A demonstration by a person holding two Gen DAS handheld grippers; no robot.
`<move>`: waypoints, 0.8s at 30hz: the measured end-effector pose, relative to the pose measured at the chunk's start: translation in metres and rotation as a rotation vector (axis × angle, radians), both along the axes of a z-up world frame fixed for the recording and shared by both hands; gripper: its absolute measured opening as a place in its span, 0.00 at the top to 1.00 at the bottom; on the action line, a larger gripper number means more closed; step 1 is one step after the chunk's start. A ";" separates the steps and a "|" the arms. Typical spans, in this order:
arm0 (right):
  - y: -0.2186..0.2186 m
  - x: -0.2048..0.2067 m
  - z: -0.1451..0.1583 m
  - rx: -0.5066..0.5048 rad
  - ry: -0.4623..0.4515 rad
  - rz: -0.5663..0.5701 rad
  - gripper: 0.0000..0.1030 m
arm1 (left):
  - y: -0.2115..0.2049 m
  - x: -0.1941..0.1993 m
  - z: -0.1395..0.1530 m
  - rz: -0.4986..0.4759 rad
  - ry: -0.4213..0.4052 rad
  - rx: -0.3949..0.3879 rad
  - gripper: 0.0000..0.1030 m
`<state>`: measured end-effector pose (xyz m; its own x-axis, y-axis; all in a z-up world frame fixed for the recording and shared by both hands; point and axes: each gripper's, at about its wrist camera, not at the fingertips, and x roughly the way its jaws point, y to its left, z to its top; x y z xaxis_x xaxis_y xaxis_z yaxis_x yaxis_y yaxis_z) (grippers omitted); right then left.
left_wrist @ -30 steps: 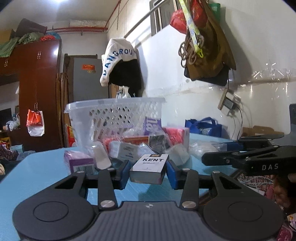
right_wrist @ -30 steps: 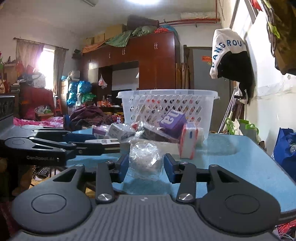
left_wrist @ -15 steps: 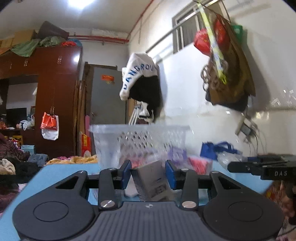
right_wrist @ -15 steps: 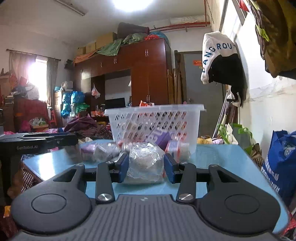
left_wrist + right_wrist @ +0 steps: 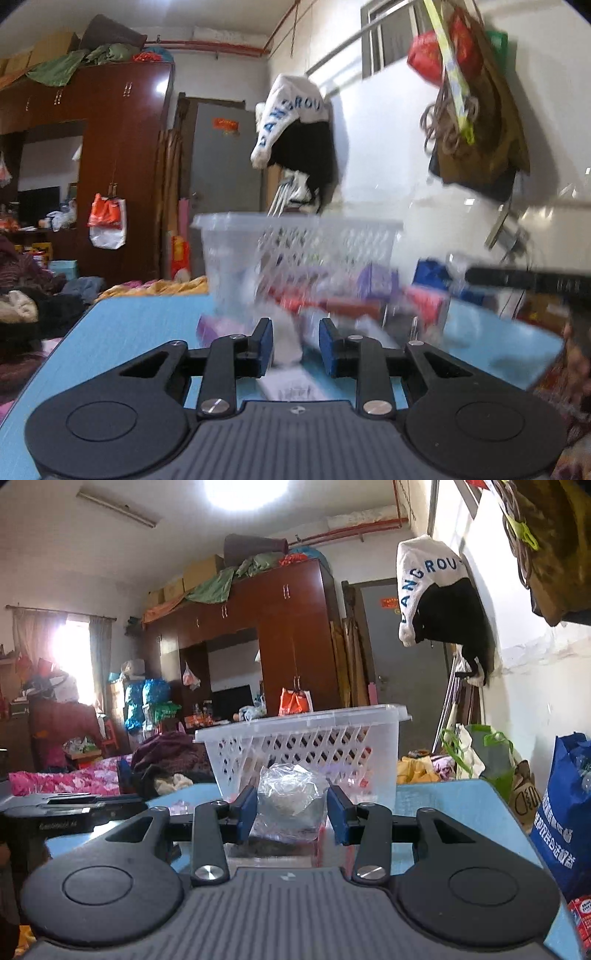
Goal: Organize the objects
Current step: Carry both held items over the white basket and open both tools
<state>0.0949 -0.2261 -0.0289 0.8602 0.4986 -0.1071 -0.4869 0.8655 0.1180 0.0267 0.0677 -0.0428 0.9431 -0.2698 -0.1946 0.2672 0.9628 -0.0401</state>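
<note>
Clear plastic bag (image 5: 290,805) sits clamped in the right gripper (image 5: 291,814) before the white basket (image 5: 306,746). The left gripper (image 5: 295,345), at its narrowest, pinches a pale box (image 5: 291,380), blurred.

A dark red wardrobe (image 5: 280,635) fills the far wall, with boxes (image 5: 201,570) and cloth heaped on top. Beside it is a grey door (image 5: 402,646). A curtained window (image 5: 70,646) glows at left; a ceiling lamp (image 5: 245,489) shines above. White walls (image 5: 388,147) carry hanging clothes (image 5: 295,136) and bags (image 5: 476,110).

Both wrist views low over the blue table (image 5: 140,314), facing level, sharing the nearby white basket (image 5: 306,738)
</note>
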 end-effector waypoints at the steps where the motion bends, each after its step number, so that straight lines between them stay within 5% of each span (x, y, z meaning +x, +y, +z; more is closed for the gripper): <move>1: -0.001 -0.001 0.000 0.005 0.001 0.002 0.56 | -0.002 -0.002 -0.003 0.006 0.010 0.015 0.66; 8: -0.002 -0.001 -0.002 0.009 0.012 0.008 0.55 | -0.030 -0.005 -0.018 0.113 0.014 0.147 0.27; 13: 0.000 -0.002 0.000 0.007 -0.002 0.012 0.55 | -0.032 0.004 -0.022 0.128 0.070 0.134 0.27; 16: 0.001 -0.004 0.000 0.006 -0.005 0.017 0.55 | -0.026 0.006 -0.021 0.106 0.089 0.085 0.54; 24: 0.002 -0.006 0.003 0.002 -0.017 0.014 0.55 | -0.017 -0.009 -0.012 0.105 0.011 0.033 0.57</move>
<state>0.0887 -0.2241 -0.0261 0.8550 0.5104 -0.0921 -0.5006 0.8585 0.1112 0.0178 0.0506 -0.0549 0.9636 -0.1626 -0.2123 0.1642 0.9864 -0.0102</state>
